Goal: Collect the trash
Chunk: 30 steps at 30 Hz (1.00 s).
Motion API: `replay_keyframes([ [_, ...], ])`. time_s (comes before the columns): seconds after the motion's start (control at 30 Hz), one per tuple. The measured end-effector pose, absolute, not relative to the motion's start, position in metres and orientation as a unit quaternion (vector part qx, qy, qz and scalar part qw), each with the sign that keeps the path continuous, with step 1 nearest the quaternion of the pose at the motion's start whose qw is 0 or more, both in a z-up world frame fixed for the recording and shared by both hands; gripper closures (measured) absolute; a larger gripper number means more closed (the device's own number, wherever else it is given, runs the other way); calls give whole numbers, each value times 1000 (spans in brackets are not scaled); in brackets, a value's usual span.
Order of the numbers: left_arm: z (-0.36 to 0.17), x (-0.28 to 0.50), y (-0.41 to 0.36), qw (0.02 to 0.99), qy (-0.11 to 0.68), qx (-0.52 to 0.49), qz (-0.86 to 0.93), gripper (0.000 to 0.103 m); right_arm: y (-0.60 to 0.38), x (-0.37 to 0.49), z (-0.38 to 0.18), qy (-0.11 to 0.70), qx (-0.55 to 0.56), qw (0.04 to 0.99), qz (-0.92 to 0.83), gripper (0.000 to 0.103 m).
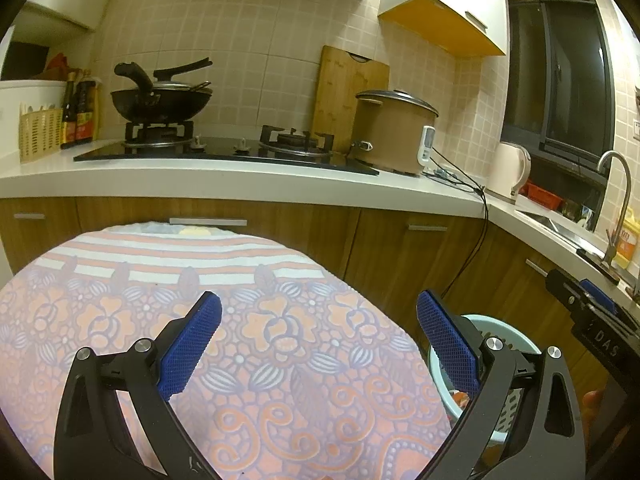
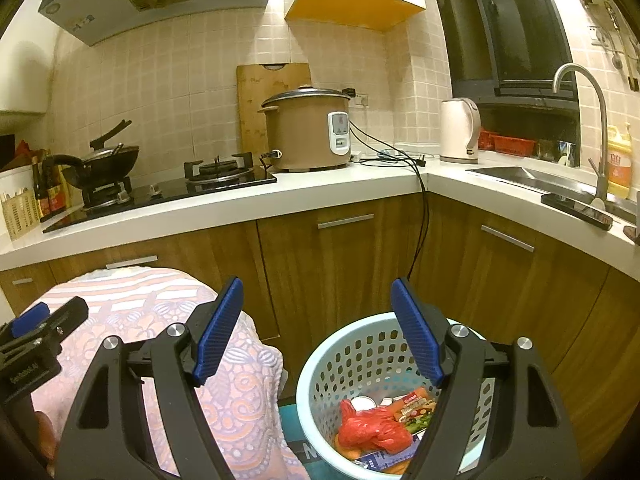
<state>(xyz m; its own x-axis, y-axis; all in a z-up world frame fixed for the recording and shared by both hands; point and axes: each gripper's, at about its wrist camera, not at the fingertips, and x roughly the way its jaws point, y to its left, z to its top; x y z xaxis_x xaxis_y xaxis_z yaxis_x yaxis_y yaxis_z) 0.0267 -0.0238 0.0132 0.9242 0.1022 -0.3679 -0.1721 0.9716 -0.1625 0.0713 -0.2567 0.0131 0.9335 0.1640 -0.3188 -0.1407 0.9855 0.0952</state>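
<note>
The right gripper [image 2: 316, 328] hangs with its jaws spread wide and nothing between them, above the rim of a light blue perforated basket [image 2: 360, 344]. Inside the basket lie a crumpled red bag [image 2: 372, 428] and a printed snack wrapper [image 2: 416, 404]. A pink patterned cloth [image 2: 244, 400] lies just beside the basket.

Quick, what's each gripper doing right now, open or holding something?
Left gripper: open, holding nothing, above the floral cloth.
Right gripper: open, holding nothing, above the trash basket.

Upright pale-blue basket [image 2: 362, 344] holding wrappers [image 2: 374, 428]
</note>
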Motion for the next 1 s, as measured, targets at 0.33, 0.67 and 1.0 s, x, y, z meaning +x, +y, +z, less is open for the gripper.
replay_keyframes([
  [0.33,14,26,-23,976,183,-98,73,8,-250,70,16,166,31,982,83,31],
  [0.67,25,24,-27,970,211,-75,98,8,-241,73,20,189,48,976,97,31],
  [1.0,46,2,-24,973,190,-62,114,8,-231,70,27,208,62,968,126,31],
])
